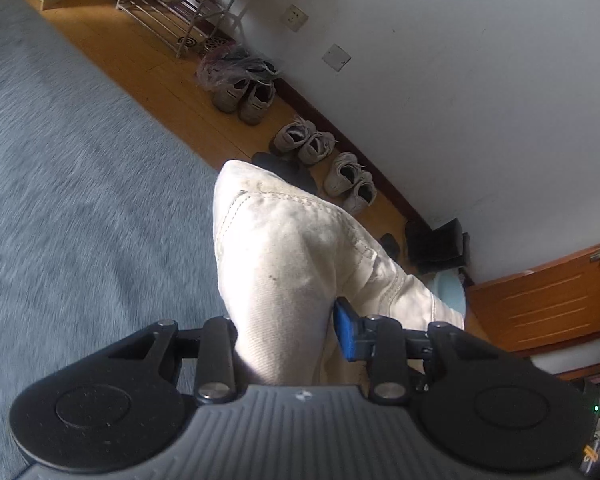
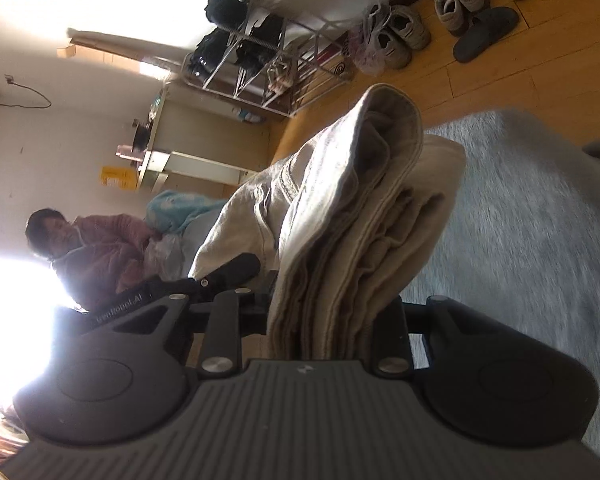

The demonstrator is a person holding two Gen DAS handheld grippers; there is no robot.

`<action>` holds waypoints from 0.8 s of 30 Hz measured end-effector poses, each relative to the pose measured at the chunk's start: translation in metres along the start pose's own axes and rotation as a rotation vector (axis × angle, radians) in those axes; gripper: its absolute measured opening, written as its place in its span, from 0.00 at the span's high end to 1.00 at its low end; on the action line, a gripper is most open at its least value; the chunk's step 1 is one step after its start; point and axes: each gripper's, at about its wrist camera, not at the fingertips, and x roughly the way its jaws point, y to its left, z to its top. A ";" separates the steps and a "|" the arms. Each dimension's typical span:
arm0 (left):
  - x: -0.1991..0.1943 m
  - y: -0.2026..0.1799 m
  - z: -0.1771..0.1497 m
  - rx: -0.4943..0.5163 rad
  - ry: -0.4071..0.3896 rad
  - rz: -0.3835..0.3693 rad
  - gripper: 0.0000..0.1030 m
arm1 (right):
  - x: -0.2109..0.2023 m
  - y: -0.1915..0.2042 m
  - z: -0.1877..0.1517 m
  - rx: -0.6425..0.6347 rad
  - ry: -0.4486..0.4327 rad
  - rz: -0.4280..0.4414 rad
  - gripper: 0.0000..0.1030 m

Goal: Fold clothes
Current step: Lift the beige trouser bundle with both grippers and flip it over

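A pair of cream-white trousers (image 1: 284, 248) fills the middle of the left wrist view, bunched up between the fingers of my left gripper (image 1: 288, 332), which is shut on the cloth; only one blue pad (image 1: 346, 332) shows beside the fabric. In the right wrist view the same trousers (image 2: 352, 232) appear as a thick stack of folded layers, and my right gripper (image 2: 332, 316) is shut on that stack. The cloth hides both of its fingertips. Both bundles hang above the grey-blue fuzzy surface (image 1: 72, 184).
Several pairs of shoes (image 1: 308, 144) line the wall on the wooden floor, beside a metal shoe rack (image 1: 180, 4). A brown door (image 1: 552, 300) stands at the right. A person in a pink jacket (image 2: 96, 256) sits at the left of the right wrist view.
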 end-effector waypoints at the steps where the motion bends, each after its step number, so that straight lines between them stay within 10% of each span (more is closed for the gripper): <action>1: 0.006 0.001 0.006 0.007 0.006 0.005 0.66 | 0.005 -0.003 0.002 0.010 -0.008 0.000 0.73; 24: 0.053 0.074 0.000 -0.156 0.059 -0.003 0.64 | 0.069 -0.027 0.016 -0.037 0.169 -0.083 0.73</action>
